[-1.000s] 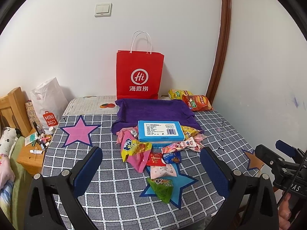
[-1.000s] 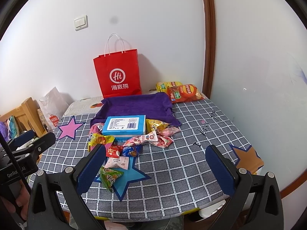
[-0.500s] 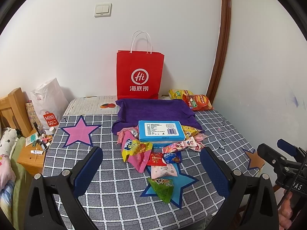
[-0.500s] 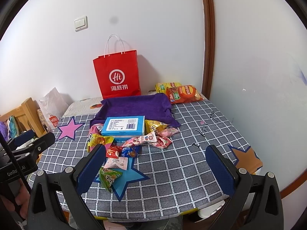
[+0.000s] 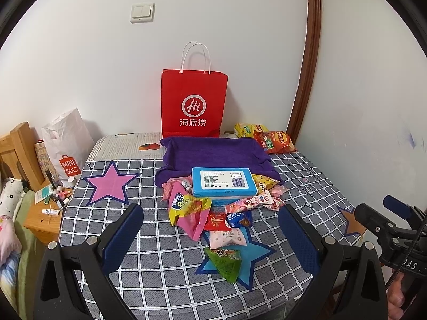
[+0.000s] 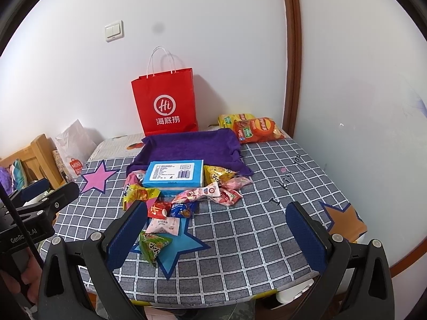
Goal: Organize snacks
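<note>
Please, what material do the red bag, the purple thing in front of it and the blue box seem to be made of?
The red bag looks like matte paper: stiff, creased flat sides and thin white cord handles. The purple cloth seems a soft towel-like fabric: fuzzy surface, rumpled drooping edges. The blue box is probably smooth cardboard, with sharp corners and a printed label, though plastic wrapping cannot be excluded.

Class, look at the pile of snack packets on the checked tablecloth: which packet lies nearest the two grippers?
The green triangular packet, lying on the blue star. It sits at the near end of the pile; every other packet lies farther back.
</note>
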The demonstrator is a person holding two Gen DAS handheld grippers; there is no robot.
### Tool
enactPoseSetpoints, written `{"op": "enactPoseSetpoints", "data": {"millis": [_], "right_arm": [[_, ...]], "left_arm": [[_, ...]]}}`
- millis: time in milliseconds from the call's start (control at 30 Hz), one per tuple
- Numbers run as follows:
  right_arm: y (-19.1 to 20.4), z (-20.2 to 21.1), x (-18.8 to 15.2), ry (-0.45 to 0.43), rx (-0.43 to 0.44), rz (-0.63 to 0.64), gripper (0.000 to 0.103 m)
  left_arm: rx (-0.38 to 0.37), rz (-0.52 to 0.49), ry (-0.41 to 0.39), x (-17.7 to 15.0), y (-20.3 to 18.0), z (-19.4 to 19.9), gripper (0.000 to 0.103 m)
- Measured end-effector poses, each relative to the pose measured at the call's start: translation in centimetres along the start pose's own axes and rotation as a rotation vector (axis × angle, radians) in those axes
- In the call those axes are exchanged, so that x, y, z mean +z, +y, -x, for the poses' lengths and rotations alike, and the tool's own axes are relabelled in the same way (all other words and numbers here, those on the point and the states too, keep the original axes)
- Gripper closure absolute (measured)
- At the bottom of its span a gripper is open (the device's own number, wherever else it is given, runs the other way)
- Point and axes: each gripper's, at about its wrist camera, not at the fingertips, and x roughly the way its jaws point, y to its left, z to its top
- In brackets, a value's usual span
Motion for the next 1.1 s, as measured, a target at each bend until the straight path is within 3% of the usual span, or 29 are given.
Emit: {"op": "enactPoseSetpoints", "data": {"millis": [867, 1100], "right_arm": [[0.3, -2.3, 2.0, 0.015, -0.003, 0.018, 0.002], [-2.3, -5.1, 2.8, 0.041, -0.008, -0.02, 0.013]], "left_arm": [[-0.018, -0.006, 0.053, 2.7, 0.3, -4.3, 0.004], [0.011, 0.0, 0.09, 4.3, 1.1, -7.6, 0.004]]}}
